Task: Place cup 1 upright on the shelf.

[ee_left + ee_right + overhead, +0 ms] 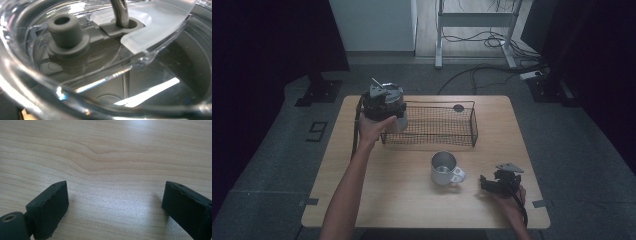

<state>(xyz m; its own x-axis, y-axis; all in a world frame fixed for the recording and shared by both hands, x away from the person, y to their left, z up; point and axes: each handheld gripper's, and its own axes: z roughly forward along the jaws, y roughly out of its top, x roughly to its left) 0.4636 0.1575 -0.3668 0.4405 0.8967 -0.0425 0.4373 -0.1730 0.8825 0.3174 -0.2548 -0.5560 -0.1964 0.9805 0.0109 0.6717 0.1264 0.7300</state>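
Left tool [384, 102] clamped on lidded tumbler [105, 50], right tool [115, 202] apart over bare table [112, 152]

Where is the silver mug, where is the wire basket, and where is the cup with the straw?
silver mug [444, 167]: high view, on its side wall.
wire basket [474, 127]: high view, on its right end wall.
cup with the straw [155, 15]: left gripper view, on its clear lid.

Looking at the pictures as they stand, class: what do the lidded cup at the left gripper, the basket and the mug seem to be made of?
Lidded cup: clear glossy plastic lid, judging by see-through glints; grey, rubber-looking plug; metal straw.
Basket: dark wire mesh, probably coated metal.
Mug: likely brushed steel, dull silver sheen, with a pale handle.
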